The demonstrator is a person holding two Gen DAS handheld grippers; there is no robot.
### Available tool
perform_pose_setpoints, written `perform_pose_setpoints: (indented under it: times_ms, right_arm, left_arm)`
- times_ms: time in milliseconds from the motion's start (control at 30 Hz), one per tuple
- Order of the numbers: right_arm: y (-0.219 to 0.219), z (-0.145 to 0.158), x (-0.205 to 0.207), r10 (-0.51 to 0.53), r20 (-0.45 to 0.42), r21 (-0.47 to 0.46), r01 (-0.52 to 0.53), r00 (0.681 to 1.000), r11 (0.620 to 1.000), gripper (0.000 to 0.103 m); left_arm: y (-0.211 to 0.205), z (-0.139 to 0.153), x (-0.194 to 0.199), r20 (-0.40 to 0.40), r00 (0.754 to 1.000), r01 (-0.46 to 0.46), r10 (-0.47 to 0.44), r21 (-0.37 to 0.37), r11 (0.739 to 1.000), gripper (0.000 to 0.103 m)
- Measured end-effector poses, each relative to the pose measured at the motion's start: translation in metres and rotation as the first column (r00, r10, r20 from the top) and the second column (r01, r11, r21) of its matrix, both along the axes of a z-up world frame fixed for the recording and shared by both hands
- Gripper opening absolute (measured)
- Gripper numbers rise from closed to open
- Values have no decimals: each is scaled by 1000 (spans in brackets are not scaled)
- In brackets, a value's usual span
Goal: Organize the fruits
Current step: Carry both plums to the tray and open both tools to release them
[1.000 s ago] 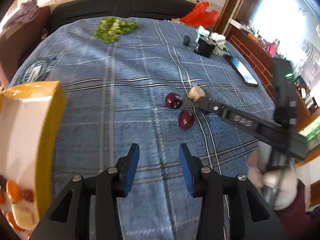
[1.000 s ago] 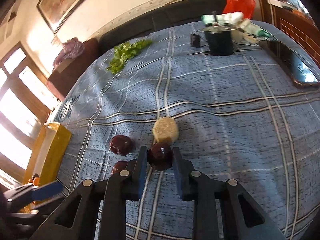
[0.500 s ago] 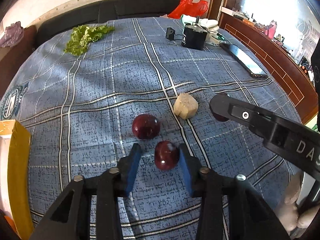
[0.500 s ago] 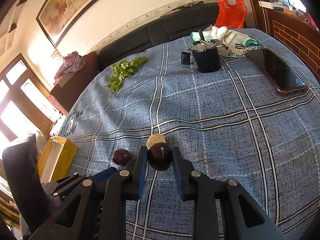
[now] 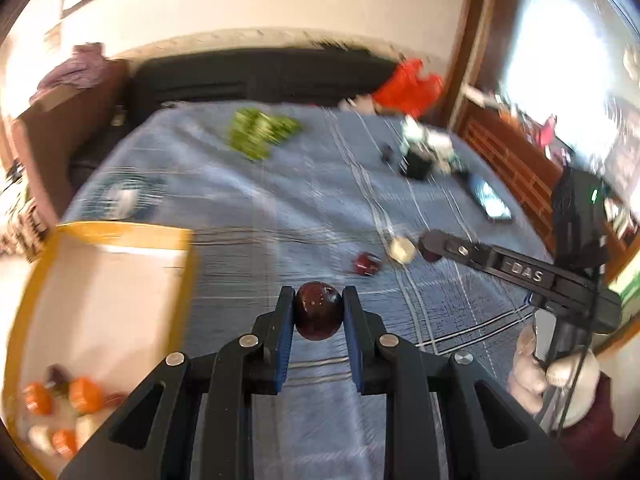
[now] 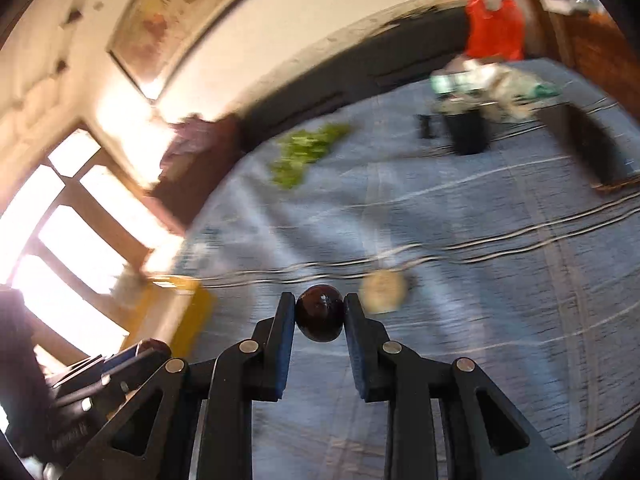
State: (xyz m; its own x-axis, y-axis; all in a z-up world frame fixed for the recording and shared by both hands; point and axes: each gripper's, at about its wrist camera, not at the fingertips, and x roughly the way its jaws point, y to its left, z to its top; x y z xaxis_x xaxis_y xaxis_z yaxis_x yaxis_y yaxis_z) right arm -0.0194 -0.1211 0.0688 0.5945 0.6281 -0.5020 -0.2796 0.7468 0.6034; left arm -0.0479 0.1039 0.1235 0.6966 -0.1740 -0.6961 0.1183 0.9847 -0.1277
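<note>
My left gripper (image 5: 318,312) is shut on a dark red plum (image 5: 319,311), raised above the blue checked cloth (image 5: 280,208). My right gripper (image 6: 319,314) is shut on a second dark plum (image 6: 320,313), also off the cloth. In the left wrist view the right gripper's (image 5: 430,249) arm reaches in from the right. A third plum (image 5: 366,263) and a pale fruit chunk (image 5: 402,249) lie on the cloth; the chunk (image 6: 383,292) also shows right of the right fingertips. A yellow-rimmed box (image 5: 120,236) at left holds orange pieces (image 5: 84,394) and other fruit bits.
Green leafy vegetables (image 5: 260,136) lie far back on the cloth. A black cup (image 5: 418,164) with clutter, a phone (image 5: 494,202) and a red bag (image 5: 408,84) sit at the back right. A person's hand (image 5: 532,376) grips the right tool. A dark sofa (image 5: 248,76) lines the far edge.
My left gripper closed on the near plum and lifted it, swinging left so the yellow box came into view. My right gripper rose a little, still holding its plum.
</note>
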Motion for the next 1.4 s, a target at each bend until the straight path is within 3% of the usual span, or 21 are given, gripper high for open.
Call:
perform_pose_setpoints:
  times_ms: [100, 200, 367, 500, 767, 1033, 1200, 1233, 1300, 1400]
  right_arm:
    - [18, 15, -12, 70, 14, 69, -71, 997, 995, 28]
    - [49, 32, -29, 132, 29, 57, -133, 991, 989, 28]
    - [119, 63, -52, 270, 45, 6, -270, 962, 963, 28]
    - [188, 69, -62, 361, 33, -80, -357, 932, 931, 29]
    - [286, 22, -50, 406, -72, -213, -412, 911, 886, 29]
    - [333, -20, -36, 409, -131, -360, -427, 903, 829, 29]
    - [337, -24, -34, 398, -135, -366, -419, 907, 831, 30]
    - [338, -24, -34, 397, -134, -368, -417, 908, 831, 30]
    - [339, -21, -34, 398, -119, -376, -412, 910, 830, 30]
    - [335, -15, -39, 397, -106, -372, -407, 912, 834, 32]
  left_arm:
    - [45, 26, -24, 30, 997, -72, 72, -8, 997, 23]
    - [95, 49, -42, 57, 986, -159, 158, 18, 987, 23]
    - [160, 60, -51, 64, 958, -283, 278, 82, 956, 23]
    - [202, 36, -40, 0, 940, -340, 340, 40, 940, 23]
    - [241, -32, -5, -134, 918, -376, 374, 16, 927, 23]
    - [261, -71, 18, -223, 890, -406, 398, 13, 914, 23]
    - [266, -74, 11, -220, 889, -411, 401, -2, 912, 24]
    - [265, -71, 7, -209, 889, -415, 407, 6, 910, 25]
    - [263, -65, 1, -186, 887, -428, 423, 17, 904, 42]
    - [257, -49, -14, -136, 881, -455, 453, 21, 890, 57]
